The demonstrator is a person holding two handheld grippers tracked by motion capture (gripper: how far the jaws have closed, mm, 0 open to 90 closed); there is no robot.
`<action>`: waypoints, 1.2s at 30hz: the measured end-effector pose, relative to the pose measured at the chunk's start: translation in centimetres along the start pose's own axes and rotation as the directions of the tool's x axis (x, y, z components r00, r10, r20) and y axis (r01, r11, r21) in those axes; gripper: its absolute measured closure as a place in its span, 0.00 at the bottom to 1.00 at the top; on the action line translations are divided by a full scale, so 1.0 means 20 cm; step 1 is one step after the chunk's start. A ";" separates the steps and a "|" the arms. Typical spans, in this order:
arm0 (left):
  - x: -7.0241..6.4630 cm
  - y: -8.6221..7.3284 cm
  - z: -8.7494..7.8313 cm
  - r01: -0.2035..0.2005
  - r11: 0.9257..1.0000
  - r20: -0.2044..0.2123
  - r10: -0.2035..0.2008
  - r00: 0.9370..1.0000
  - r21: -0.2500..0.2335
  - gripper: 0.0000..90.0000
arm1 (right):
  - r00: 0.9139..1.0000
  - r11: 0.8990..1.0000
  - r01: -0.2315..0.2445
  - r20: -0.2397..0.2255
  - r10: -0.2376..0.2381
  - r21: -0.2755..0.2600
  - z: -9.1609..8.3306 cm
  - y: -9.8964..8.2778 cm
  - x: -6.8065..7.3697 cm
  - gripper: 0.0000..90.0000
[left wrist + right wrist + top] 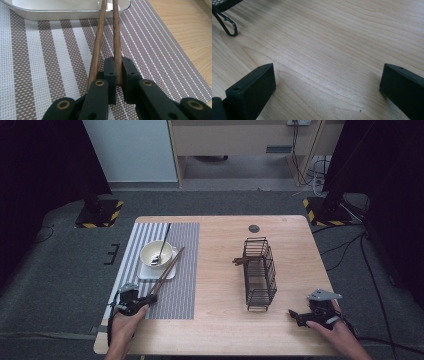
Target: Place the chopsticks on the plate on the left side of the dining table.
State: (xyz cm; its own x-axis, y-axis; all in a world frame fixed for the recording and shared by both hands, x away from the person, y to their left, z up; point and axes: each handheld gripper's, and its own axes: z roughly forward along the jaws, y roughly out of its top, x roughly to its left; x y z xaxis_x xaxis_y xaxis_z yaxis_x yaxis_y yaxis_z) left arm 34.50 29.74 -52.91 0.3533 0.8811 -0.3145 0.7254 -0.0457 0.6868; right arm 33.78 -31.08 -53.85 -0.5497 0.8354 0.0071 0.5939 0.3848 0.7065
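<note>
Two brown wooden chopsticks (167, 270) lie slanted from the white square plate (145, 273) down across the striped placemat (182, 290). My left gripper (150, 298) is at their near ends. In the left gripper view, my left gripper (119, 72) is shut on the right chopstick (116, 32). The other chopstick (98, 37) runs just outside the left jaw. A cream bowl (152, 251) with a spoon (164, 240) sits on the plate. My right gripper (295, 314) rests open on bare wood at the near right, nothing between its fingers.
A black wire basket (260, 272) stands right of centre, with more brown chopsticks (241, 261) poking out of its left side. One wire foot of the basket (227, 25) is near my right gripper. A small dark disc (254, 228) sits in the tabletop at the back.
</note>
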 end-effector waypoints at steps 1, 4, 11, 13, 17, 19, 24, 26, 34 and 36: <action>0.00 0.00 0.00 0.001 1.000 0.000 -0.001 1.000 -0.001 0.92 | 1.000 1.000 0.000 0.000 0.000 0.000 0.00 0.00 0.00 0.00; 0.00 0.00 0.00 0.004 1.000 -0.004 -0.004 1.000 -0.002 0.92 | 1.000 1.000 0.000 0.000 0.000 0.000 0.00 0.00 0.00 0.00; 0.00 0.00 0.00 0.011 1.000 -0.004 -0.011 1.000 0.001 0.92 | 1.000 1.000 0.000 0.000 0.000 0.000 0.00 0.00 0.00 0.00; 0.00 0.00 0.01 0.011 1.000 -0.003 -0.011 1.000 0.002 0.92 | 1.000 1.000 0.000 0.000 0.000 0.000 0.00 0.00 0.00 0.00; 0.00 0.00 0.00 0.011 1.000 -0.001 -0.011 1.000 0.000 0.92 | 1.000 1.000 0.000 0.000 0.000 0.000 0.00 0.00 0.00 0.00; 0.00 0.00 0.01 0.009 1.000 0.000 -0.009 1.000 0.000 0.91 | 1.000 1.000 0.000 0.000 0.000 0.000 0.00 0.00 0.00 0.00; -0.01 0.01 0.01 0.006 1.000 0.004 -0.006 1.000 -0.005 0.91 | 1.000 1.000 0.000 0.000 0.000 0.000 0.00 0.00 0.00 0.00; -0.01 0.01 0.01 0.005 1.000 0.004 -0.005 1.000 -0.008 0.90 | 1.000 1.000 0.000 0.000 0.000 0.000 0.00 0.00 0.00 0.00; -0.01 0.01 0.00 -0.001 1.000 0.004 0.001 1.000 -0.024 0.88 | 1.000 1.000 0.000 0.000 0.000 0.000 0.00 0.00 0.00 0.00; -0.01 0.01 0.00 -0.003 0.999 0.003 0.003 1.000 -0.033 0.87 | 1.000 1.000 0.000 0.000 0.000 0.000 0.00 0.00 0.00 0.00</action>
State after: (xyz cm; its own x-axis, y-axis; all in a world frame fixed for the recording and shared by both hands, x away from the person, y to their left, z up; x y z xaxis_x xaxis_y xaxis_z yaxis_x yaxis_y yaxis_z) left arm 34.58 29.52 -52.68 0.3574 0.8796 -0.3140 0.7046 -0.0333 0.7088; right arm 33.78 -31.08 -53.85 -0.5496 0.8354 0.0068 0.5938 0.3849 0.7066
